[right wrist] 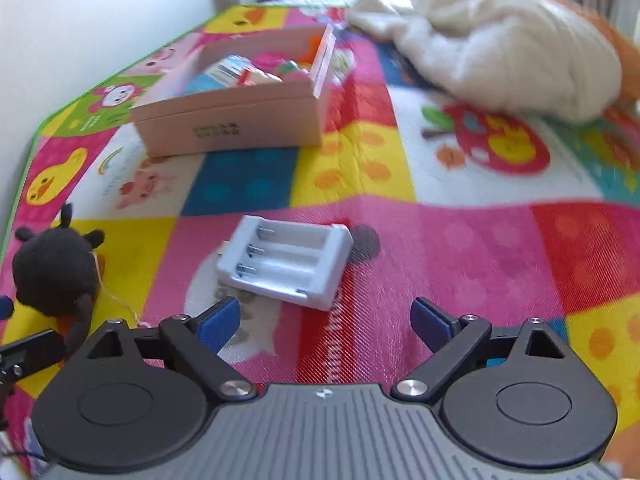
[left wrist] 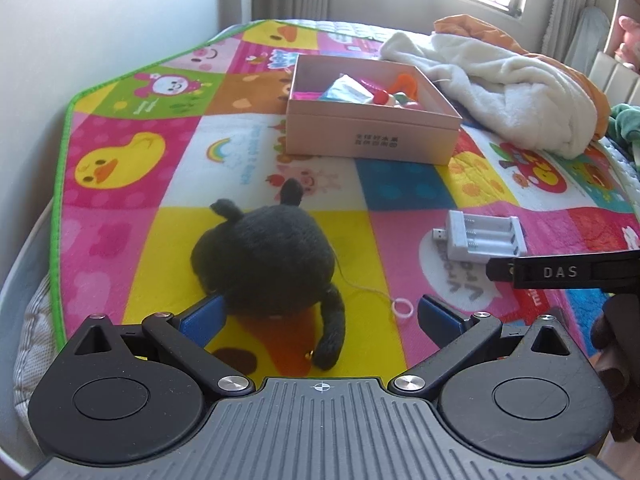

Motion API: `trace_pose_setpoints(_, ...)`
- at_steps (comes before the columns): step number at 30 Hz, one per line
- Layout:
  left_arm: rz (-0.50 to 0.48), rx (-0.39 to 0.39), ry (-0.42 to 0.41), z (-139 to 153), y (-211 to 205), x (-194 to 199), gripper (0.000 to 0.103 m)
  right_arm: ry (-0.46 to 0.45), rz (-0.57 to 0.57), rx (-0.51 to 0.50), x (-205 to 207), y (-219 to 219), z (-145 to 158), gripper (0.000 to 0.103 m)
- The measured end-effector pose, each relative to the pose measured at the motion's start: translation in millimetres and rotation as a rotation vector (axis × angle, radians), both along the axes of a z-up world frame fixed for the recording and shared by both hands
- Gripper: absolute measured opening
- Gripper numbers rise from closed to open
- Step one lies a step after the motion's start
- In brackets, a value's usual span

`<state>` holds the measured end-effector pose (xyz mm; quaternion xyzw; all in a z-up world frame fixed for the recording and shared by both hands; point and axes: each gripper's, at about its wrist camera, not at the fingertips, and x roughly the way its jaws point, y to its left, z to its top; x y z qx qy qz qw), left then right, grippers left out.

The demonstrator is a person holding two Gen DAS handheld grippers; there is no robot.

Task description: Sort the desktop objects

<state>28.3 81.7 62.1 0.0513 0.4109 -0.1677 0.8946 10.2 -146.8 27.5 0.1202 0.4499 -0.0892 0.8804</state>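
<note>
Left gripper [left wrist: 320, 316] wide open, low over the black plush toy [left wrist: 264, 264], which lies on the cartoon play mat [left wrist: 132, 152]; left blue pad right at the toy's edge, contact unclear. Right gripper [right wrist: 325, 320] also wide open, holding nothing, w/ white battery holder [right wrist: 286, 262] on mat just ahead, between the pads' line. Pink box [left wrist: 370, 136] farther back, holds assorted small items. White blanket [left wrist: 500, 80] bunched beside box. Small white ring [left wrist: 402, 307] on a string by the toy.
</note>
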Motion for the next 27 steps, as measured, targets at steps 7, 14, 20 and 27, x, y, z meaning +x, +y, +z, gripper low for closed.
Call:
trace_pose_setpoints(7, 0.005, 0.095, -0.091, -9, -22, 16, 0.103, 0.037, -0.024, -0.004, 5, -3, -7, 0.103)
trace_pose_setpoints(14, 0.069, 0.120, -0.071, -16, -8, 40, 0.103, 0.051, 0.031, -0.090, 5, 12, -10, 0.103)
trace_pose_setpoints(20, 0.086, 0.111, -0.013, -28, 28, 43, 0.103, 0.057, 0.039, -0.115, 6, 16, -13, 0.103)
trace_pose_setpoints(27, -0.002, 0.076, -0.037, -28, 26, 37, 0.103, 0.056, 0.040, -0.132, 7, 18, -15, 0.103)
